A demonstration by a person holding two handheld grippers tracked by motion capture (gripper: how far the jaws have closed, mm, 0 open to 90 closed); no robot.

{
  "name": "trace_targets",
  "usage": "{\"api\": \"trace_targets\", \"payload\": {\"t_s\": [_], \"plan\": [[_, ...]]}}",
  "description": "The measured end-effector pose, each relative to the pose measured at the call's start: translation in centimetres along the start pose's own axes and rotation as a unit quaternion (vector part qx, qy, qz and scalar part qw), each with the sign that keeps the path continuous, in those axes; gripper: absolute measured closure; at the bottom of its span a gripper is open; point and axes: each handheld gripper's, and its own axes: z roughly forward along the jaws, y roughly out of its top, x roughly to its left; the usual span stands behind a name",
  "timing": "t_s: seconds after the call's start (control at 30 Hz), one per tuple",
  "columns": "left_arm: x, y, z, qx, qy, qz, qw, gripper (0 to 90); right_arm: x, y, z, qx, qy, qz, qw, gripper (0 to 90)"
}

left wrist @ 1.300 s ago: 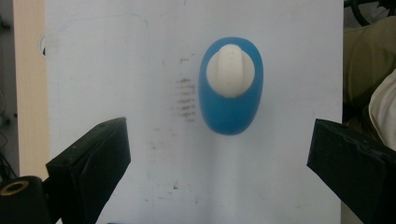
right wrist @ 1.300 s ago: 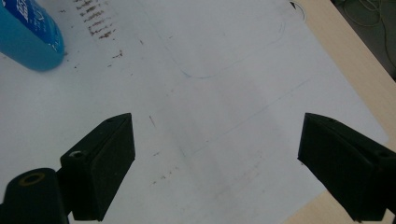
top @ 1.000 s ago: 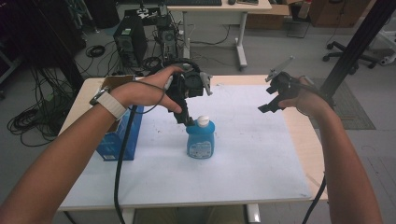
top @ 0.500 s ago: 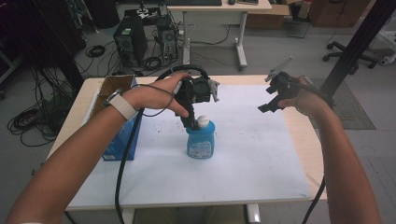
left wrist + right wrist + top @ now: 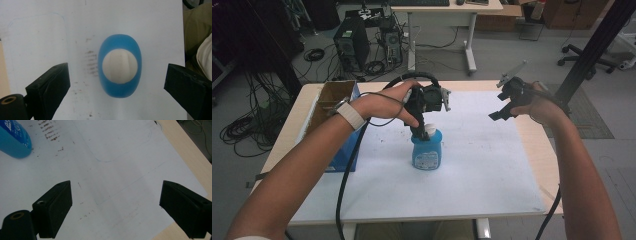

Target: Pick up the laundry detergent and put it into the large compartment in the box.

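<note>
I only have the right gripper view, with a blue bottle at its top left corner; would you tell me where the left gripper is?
Observer: The left gripper hangs straight above the bottle, pointing down at its white cap.
Operator: Thank you. Are its jaws shut on the cap?
Observer: No, the left gripper view has them wide open, one to each side of the bottle, touching nothing.
Operator: Is there anything else on the table?
Observer: Yes, an open box with blue sides stands at the table's left edge, apart from the bottle.
</note>
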Motion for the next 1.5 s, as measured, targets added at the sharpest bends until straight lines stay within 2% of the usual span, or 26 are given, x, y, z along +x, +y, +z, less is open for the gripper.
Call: {"api": "trace_targets", "payload": {"t_s": [0.4,0.67,1.1,1.5], "plan": [[0.1,0.0,0.9,0.002,-0.005,0.002,1.0,6.8,-0.1,-0.3,0.4,0.002,0.003,0.002,1.0,11.1],[0.1,0.1,2.2,0.005,-0.014,0.0,0.9999,6.8,-0.1,-0.2,0.4,0.002,0.004,0.0,1.0,11.1],[0.4,0.1,3.3,0.005,-0.013,0.004,0.9999,6.9,-0.1,-0.1,0.6,0.002,0.004,0.0,1.0,11.1],[0.4,-0.3,4.2,0.008,-0.018,-0.002,0.9998,7.2,-0.1,-0.2,0.7,0.001,0.005,0.0,1.0,11.1]]}}
